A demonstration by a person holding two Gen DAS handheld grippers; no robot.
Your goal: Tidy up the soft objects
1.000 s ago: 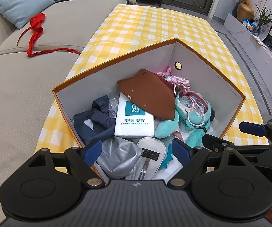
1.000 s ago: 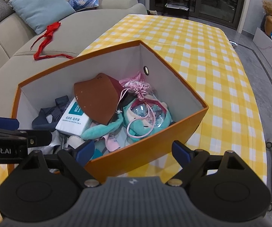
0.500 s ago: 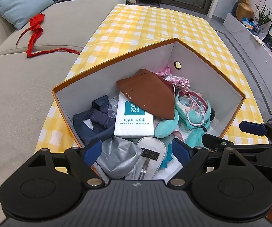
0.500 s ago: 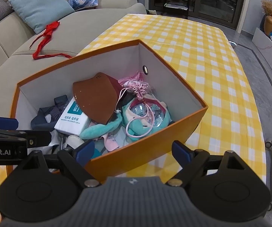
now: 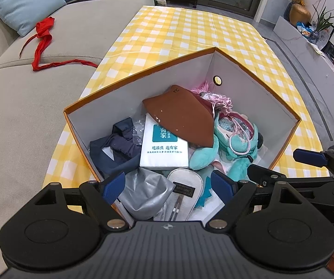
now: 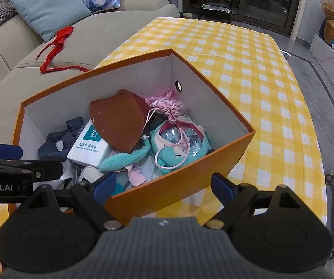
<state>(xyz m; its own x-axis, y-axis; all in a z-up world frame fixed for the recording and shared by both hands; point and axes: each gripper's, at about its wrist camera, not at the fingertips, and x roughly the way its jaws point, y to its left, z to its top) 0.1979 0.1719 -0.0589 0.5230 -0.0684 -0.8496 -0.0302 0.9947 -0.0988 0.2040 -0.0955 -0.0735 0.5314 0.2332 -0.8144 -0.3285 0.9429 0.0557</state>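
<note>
Two claws hover at the near edge of an orange box (image 5: 283, 144) that stands on the yellow-checked counter (image 5: 190, 34); the left claw (image 5: 169, 183) and the right claw (image 6: 164, 186) both have their blue fingers spread apart and grip nothing. Inside the box the soft things lie heaped: a brown leather piece (image 5: 183, 118) on top near the middle, a white tissue pack (image 5: 164, 146) partly under it, a teal plush toy (image 6: 178, 148) toward the box's right wall, a pink drawstring pouch (image 6: 169, 107) by the far corner under the round wall hole, dark navy cloth (image 5: 118, 148) against the left wall, and a silver-grey bag (image 5: 143, 193) with a pale slipper (image 5: 185, 186) at the near corner. The slipper's lower end and the bag's edge are cut off by the left claw's body. Left of the box, a red ribbon (image 6: 57, 44) lies on the beige sofa (image 5: 27, 104).
</note>
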